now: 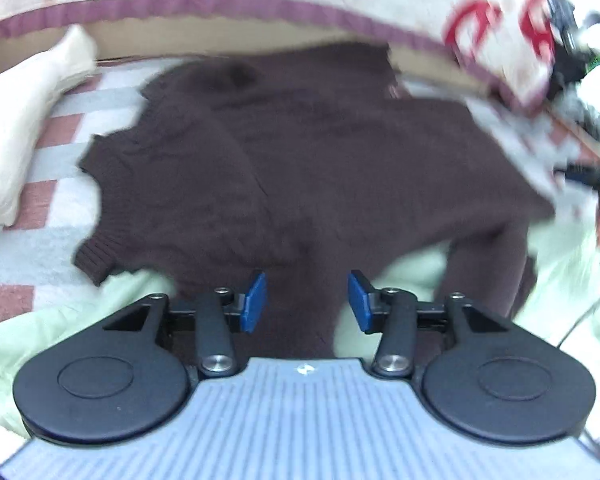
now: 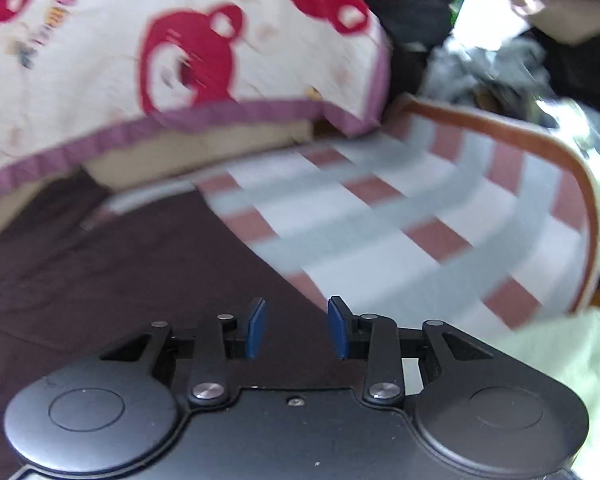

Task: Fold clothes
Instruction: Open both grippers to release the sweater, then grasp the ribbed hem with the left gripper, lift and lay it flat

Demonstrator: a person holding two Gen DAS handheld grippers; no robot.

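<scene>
A dark brown knitted sweater (image 1: 300,168) lies spread on the checked bed cover, one ribbed cuff (image 1: 96,256) folded in at the left and a sleeve trailing down at the right. My left gripper (image 1: 307,302) hovers open over the sweater's near edge, nothing between its blue pads. In the right wrist view the same sweater (image 2: 120,280) fills the lower left. My right gripper (image 2: 296,328) is open above the sweater's right edge, where it meets the checked cover (image 2: 420,240). Both views are motion-blurred.
A white quilt with red prints and a purple border (image 1: 228,4) (image 2: 148,64) lies behind the sweater. A cream pillow (image 1: 28,120) sits at the left. Pale green fabric (image 1: 40,332) (image 2: 560,360) lies in the foreground. Dark clutter (image 2: 480,40) is beyond the bed's far right edge.
</scene>
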